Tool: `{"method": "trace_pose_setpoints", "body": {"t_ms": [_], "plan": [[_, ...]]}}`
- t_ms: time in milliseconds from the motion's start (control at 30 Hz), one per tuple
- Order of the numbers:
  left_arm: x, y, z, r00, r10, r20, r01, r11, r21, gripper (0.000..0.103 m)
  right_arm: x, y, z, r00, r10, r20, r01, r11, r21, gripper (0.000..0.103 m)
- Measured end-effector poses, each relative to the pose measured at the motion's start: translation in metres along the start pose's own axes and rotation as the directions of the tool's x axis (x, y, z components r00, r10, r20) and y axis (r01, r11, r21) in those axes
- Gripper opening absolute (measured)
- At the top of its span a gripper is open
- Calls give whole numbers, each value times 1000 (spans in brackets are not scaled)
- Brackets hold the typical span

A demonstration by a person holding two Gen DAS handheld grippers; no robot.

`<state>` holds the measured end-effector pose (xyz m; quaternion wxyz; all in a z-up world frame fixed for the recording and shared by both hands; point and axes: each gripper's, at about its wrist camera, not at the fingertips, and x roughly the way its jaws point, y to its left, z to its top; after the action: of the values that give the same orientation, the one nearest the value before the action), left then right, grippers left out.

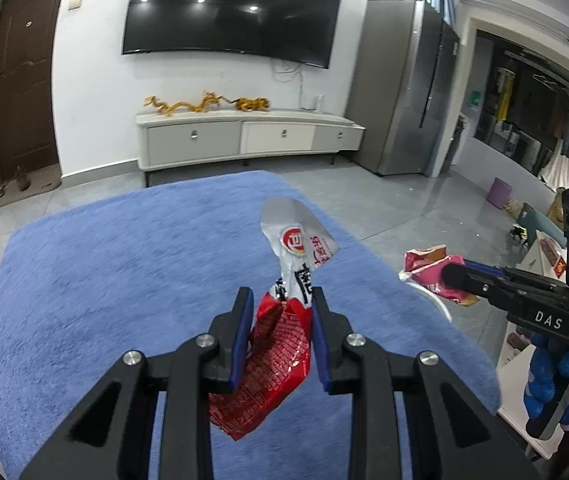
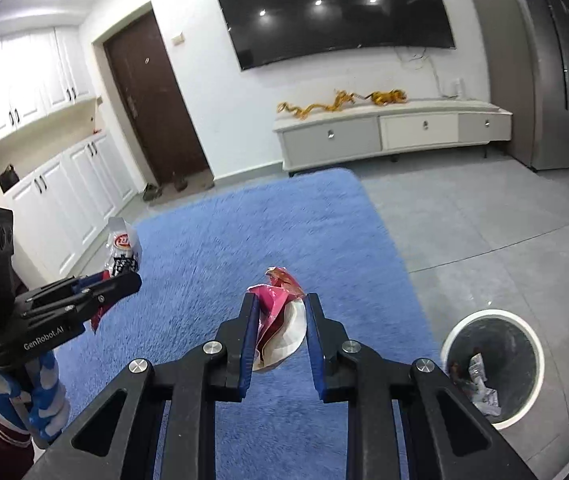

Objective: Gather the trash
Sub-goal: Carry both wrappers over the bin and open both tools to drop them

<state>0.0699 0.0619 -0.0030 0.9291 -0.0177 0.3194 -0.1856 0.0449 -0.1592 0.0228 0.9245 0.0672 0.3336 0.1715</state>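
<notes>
Right gripper (image 2: 278, 312) clamped on pink wrapper (image 2: 280, 316), nearer to bin (image 2: 494, 364) low at right. Left gripper (image 1: 282, 304) farther left, pinching red wrapper (image 1: 280, 340). Blue rug (image 2: 284, 220) beyond.

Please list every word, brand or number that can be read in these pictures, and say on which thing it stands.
"DAS": black body of the right gripper, left wrist view.
"GenRobot.AI": black body of the left gripper, right wrist view.
Red and silver snack wrapper: printed characters and round logo, unreadable.
Pink crumpled wrapper: nothing readable.
</notes>
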Motion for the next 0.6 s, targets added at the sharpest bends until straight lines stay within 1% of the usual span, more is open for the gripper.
{"method": "trace_pose_setpoints", "body": {"t_ms": [133, 333, 500, 600], "plan": [[5, -27, 12, 999, -32, -3, 32, 999, 31, 26, -18, -18, 2, 999, -17, 39, 16, 999, 30, 22], [31, -81, 29, 996, -87, -34, 90, 990, 105, 26, -33, -59, 3, 995, -63, 77, 56, 994, 89, 22], [73, -137, 38, 985, -139, -103, 156, 972, 177, 26, -37, -105, 0, 989, -118, 90, 105, 984, 145, 22], [106, -174, 38, 974, -161, -157, 193, 957, 218, 26, -35, -145, -5, 983, -165, 80, 146, 968, 203, 21]]}}
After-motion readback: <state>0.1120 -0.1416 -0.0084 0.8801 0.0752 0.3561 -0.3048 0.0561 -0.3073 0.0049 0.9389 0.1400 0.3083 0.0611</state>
